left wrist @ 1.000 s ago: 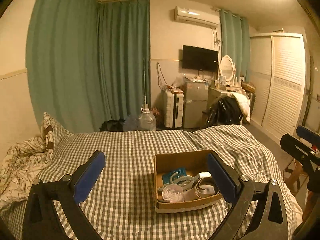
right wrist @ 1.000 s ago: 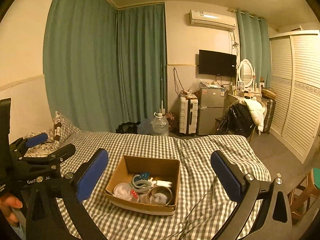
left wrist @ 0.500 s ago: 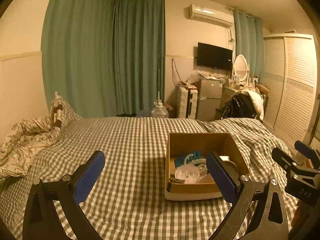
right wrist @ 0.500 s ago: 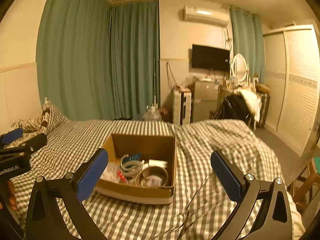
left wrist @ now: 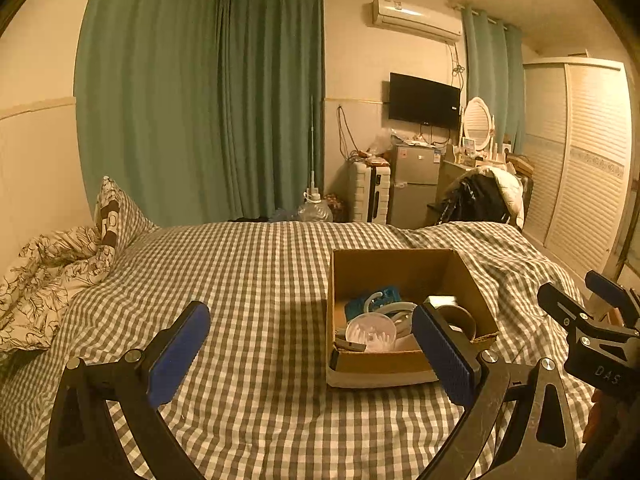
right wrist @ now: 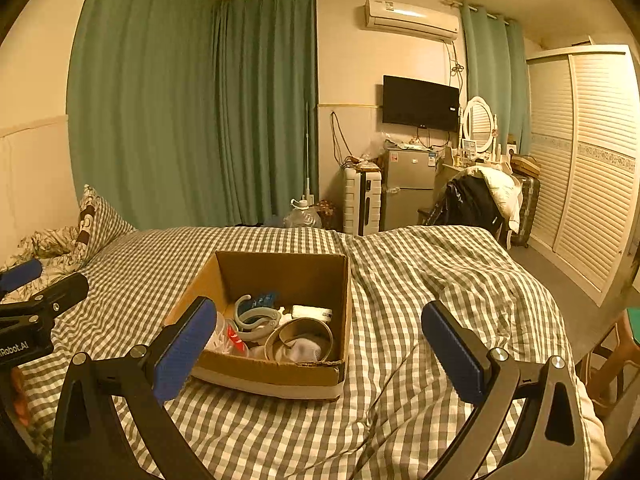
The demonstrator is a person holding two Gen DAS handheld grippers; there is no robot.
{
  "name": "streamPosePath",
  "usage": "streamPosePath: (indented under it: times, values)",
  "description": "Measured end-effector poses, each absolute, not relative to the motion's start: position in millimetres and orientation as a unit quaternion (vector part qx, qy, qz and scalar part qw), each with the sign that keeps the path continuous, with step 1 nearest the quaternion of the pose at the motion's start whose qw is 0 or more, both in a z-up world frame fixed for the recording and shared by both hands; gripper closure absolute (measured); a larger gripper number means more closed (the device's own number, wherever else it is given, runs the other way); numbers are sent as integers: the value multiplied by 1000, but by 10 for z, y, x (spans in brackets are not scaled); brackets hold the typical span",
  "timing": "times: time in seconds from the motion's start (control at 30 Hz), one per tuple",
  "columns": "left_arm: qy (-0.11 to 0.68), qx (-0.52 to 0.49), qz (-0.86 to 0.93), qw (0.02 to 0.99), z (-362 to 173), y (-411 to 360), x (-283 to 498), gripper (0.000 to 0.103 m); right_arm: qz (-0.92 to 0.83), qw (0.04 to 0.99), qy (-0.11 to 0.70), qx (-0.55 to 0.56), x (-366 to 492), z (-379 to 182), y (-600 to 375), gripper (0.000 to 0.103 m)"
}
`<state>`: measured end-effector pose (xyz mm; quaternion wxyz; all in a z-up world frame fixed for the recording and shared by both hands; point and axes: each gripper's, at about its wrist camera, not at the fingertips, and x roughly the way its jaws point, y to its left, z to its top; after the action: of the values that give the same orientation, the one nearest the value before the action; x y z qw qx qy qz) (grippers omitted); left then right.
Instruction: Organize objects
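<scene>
Left wrist view: since a second ago the cardboard box (left wrist: 404, 312) has drawn nearer and sits higher and larger, now at about 1 o'clock of the left gripper (left wrist: 312, 356); the water jug (left wrist: 316, 210), then fully visible beyond the bed (left wrist: 248, 280), is now half hidden behind its far edge. The left gripper's two blue pads stand wide apart and hold nothing; its right pad (left wrist: 440, 354) overlaps the box's near right corner in the view. The right gripper (left wrist: 592, 300) shows at 3 o'clock, likewise empty.

In the right wrist view the box (right wrist: 280, 276) has moved from centre toward 11 o'clock of the right gripper (right wrist: 320, 348), whose jaws gape wide, empty. The left gripper (right wrist: 28, 284) shows at 9 o'clock.

Counted: one box, open-topped, on the checked cover. Inside it are one tape roll (right wrist: 300, 338), one grey hook clip (right wrist: 256, 318), one blue packet (right wrist: 264, 300), one white block (right wrist: 312, 312) and one clear round tub (left wrist: 370, 332). One pillow (left wrist: 120, 216) lies at the head.
</scene>
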<state>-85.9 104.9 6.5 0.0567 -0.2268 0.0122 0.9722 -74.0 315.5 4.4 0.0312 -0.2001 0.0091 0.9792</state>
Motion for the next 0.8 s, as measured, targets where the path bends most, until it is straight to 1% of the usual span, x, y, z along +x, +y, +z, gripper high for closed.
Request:
streamPosePath:
  times: [0.8]
  values:
    - [13, -236, 970, 60, 46, 1108, -853, 0, 979, 27, 7, -203, -742, 13, 3134, 0]
